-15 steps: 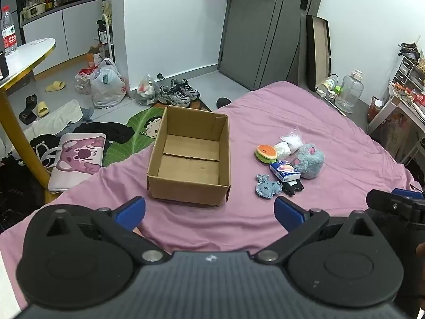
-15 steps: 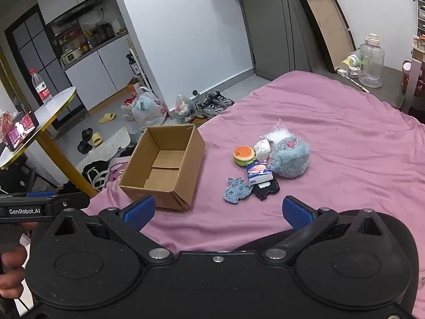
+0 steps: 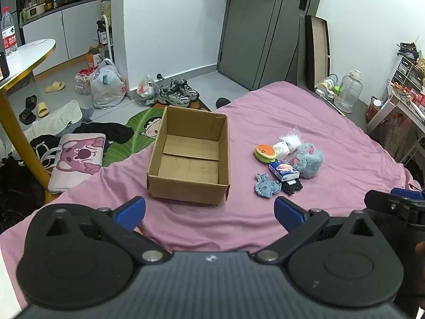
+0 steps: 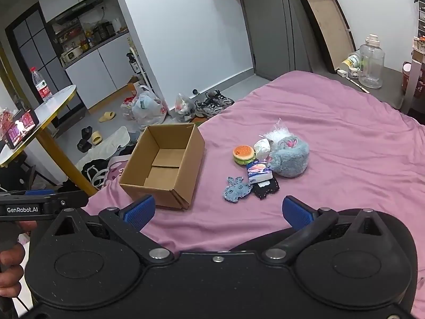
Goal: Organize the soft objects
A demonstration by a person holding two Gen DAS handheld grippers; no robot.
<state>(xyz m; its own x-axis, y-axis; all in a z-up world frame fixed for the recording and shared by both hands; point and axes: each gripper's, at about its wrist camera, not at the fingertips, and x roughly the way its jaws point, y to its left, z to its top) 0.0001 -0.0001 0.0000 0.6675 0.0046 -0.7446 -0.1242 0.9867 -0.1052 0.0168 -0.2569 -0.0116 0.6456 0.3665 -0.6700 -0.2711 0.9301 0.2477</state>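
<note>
An empty open cardboard box (image 3: 190, 156) (image 4: 164, 164) sits on the pink bed (image 3: 332, 122) (image 4: 345, 122). To its right lies a cluster of soft things: a grey-blue fluffy plush (image 3: 308, 159) (image 4: 290, 156), a burger toy (image 3: 265, 152) (image 4: 243, 154), a tissue pack (image 3: 283, 170) (image 4: 259, 171), a blue flat plush (image 3: 267, 186) (image 4: 236, 188), a black pouch (image 3: 291, 186) (image 4: 265, 190), a white ball (image 3: 281, 147) and a clear bag (image 3: 290, 137). My left gripper (image 3: 209, 210) is open and empty, short of the box. My right gripper (image 4: 217, 210) is open and empty, short of the cluster.
The bed's left edge drops to a cluttered floor with a pink cushion (image 3: 79, 162), clothes, bags (image 3: 106, 87) and shoes (image 3: 178, 94). A round table with a yellow leg (image 3: 16, 122) stands at the left. A water jug (image 3: 350, 90) and shelves stand at the right.
Both grippers have shifted only slightly; the box and the soft things have not moved.
</note>
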